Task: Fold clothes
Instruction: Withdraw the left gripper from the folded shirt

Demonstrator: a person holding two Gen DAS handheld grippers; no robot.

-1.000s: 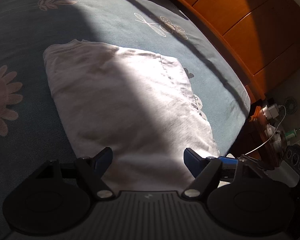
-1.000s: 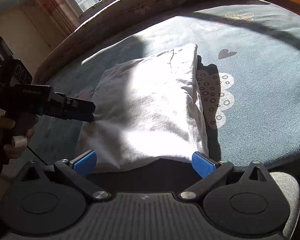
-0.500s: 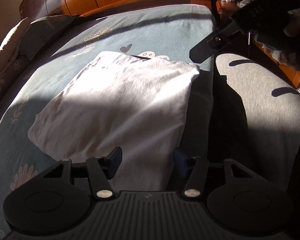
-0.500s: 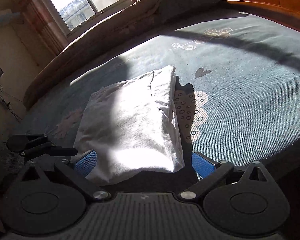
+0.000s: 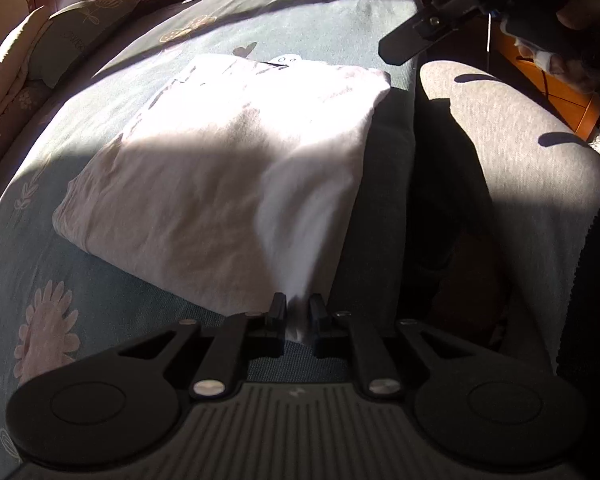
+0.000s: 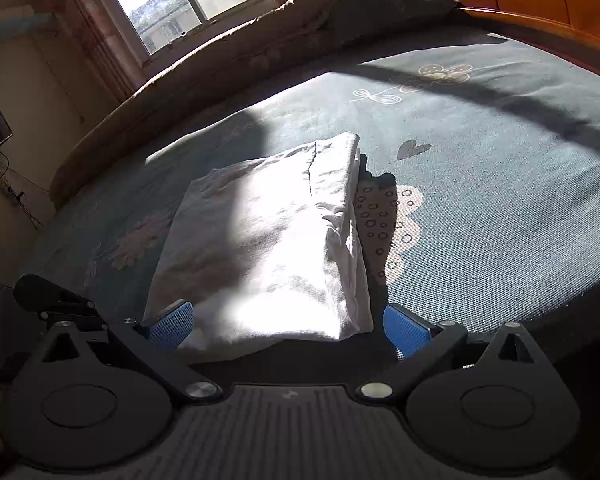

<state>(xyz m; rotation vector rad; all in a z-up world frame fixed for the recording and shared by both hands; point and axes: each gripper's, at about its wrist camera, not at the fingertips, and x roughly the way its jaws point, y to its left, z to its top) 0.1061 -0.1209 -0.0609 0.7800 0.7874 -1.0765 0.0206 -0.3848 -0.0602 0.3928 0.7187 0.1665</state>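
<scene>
On bed point(image 5: 148, 304), left tongs point(image 5: 298, 314) closing on garment point(image 5: 228, 168).

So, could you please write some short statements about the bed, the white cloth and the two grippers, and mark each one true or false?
1. The folded white garment lies on a blue-grey bedspread with flower and butterfly prints. True.
2. The left gripper has its fingers spread wide with nothing between them. False: its fingers are closing, nearly together, with a corner of the white garment between them.
3. The right gripper has its blue fingers wide apart. True.
4. The garment hangs in the air, clear of the bed. False: it rests on the bedspread.
5. A window shows behind the bed in the right wrist view. True.
</scene>
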